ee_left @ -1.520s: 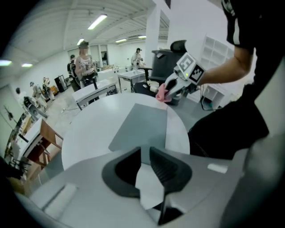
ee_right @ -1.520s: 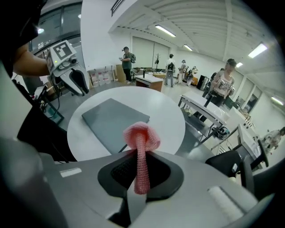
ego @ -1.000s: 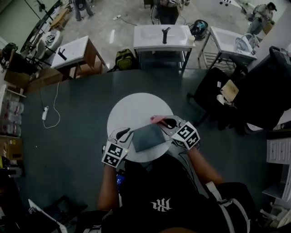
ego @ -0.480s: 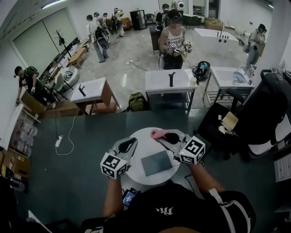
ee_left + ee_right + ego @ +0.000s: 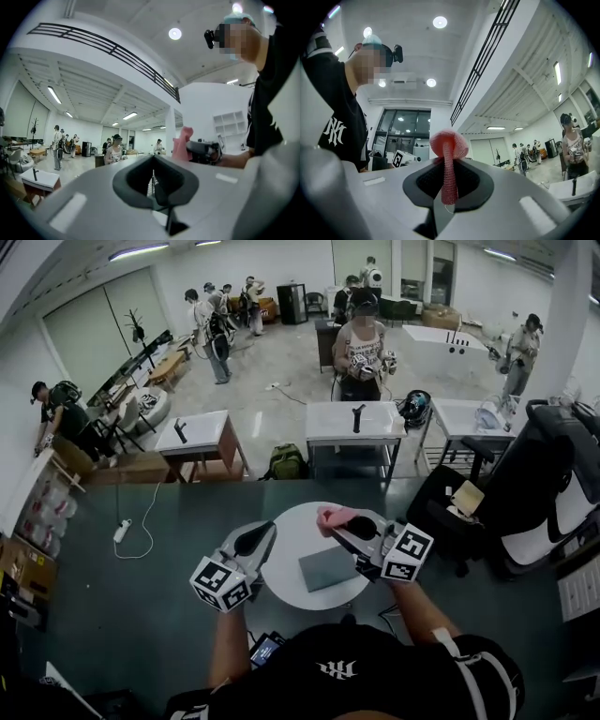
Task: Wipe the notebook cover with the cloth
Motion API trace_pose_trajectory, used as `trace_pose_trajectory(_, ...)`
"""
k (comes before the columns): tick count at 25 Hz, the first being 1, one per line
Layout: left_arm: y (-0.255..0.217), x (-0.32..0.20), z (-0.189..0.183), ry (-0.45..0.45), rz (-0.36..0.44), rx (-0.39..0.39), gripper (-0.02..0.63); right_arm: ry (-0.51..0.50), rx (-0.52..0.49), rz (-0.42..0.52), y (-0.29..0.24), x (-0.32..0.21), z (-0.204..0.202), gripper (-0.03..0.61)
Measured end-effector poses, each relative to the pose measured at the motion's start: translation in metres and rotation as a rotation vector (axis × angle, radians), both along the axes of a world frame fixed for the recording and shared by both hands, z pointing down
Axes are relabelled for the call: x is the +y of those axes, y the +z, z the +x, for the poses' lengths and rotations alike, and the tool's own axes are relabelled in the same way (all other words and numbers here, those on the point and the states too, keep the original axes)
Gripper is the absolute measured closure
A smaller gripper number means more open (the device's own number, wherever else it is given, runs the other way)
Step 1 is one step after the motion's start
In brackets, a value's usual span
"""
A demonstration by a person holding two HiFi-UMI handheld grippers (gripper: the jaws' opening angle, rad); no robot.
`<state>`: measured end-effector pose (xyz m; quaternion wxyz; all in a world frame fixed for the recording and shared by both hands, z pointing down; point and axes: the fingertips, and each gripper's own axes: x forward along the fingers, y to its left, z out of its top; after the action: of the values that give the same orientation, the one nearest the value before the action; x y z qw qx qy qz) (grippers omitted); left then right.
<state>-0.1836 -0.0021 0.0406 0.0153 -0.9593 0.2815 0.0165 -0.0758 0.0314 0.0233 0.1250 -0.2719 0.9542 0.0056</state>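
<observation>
so from where i'm standing, the person has both tools lifted off the small round white table point(image 5: 286, 582) and tilted upward, so each gripper view takes in ceiling lights and the far end of the room rather than the tabletop. the right gripper point(image 5: 349, 524) is clamped tight on the pink cloth point(image 5: 328, 516). it's a knobbly mesh sort of thing, pinched into a thin strip between the jaws with a bunched-up puff sticking out past the tips. the left gripper point(image 5: 253, 540) has its jaws pressed together with nothing between them, just a thin seam where they meet. the notebook point(image 5: 329, 568) has a grey cover and lies flat on the table, a bit skewed, roughly between the two tools and nearer the right one. the cloth is clear of it, over the far edge of the table, and neither tool is touching the cover. further back another person point(image 5: 363, 343) stands behind a white desk point(image 5: 354, 420), and a green backpack point(image 5: 286, 462) sits on the floor next to that desk.
</observation>
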Motion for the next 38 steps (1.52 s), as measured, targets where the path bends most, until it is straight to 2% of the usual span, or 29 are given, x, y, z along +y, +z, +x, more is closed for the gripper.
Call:
trace_pose_trajectory(4,0.006,0.051,-0.028,0.004,-0.005,0.023,0.611,-0.017,0.001,-0.012,0.006,0.049,-0.026,0.54)
trace_pose_trajectory(8,0.023,0.108,-0.044,0.014,-0.01,0.073,0.611,-0.053,-0.023,-0.066,0.028,0.109,-0.044,0.54)
trace_pose_trajectory(13,0.041,0.164,-0.061,0.04,-0.049,0.243,0.611,-0.079,0.013,-0.128,0.051,0.173,-0.063,0.54)
trace_pose_trajectory(15,0.041,0.182,-0.064,0.049,-0.058,0.278,0.611,-0.085,0.015,-0.122,0.048,0.19,-0.065,0.541)
trace_pose_trajectory(19,0.029,0.212,-0.058,0.042,-0.023,0.247,0.611,-0.116,0.009,-0.105,0.038,0.211,-0.059,0.541)
trace_pose_trajectory(24,0.027,0.27,-0.041,0.026,-0.007,0.194,0.611,-0.223,-0.072,-0.096,0.04,0.265,-0.046,0.541)
trace_pose_trajectory(27,0.03,0.322,-0.011,0.028,-0.022,0.178,0.611,-0.26,-0.033,-0.097,0.052,0.31,-0.026,0.541)
trace_pose_trajectory(30,0.045,0.37,0.022,0.046,-0.032,0.125,0.611,-0.285,-0.025,-0.109,0.07,0.351,-0.003,0.541)
trace_pose_trajectory(32,0.067,0.389,0.039,0.016,-0.045,0.084,0.611,-0.285,-0.018,-0.139,0.092,0.371,0.017,0.541)
trace_pose_trajectory(35,0.094,0.411,0.069,-0.016,-0.064,0.069,0.611,-0.266,0.015,-0.154,0.119,0.394,0.057,0.541)
trace_pose_trajectory(38,0.115,0.435,0.101,-0.04,-0.128,0.035,0.611,-0.248,0.08,-0.192,0.146,0.414,0.088,0.541)
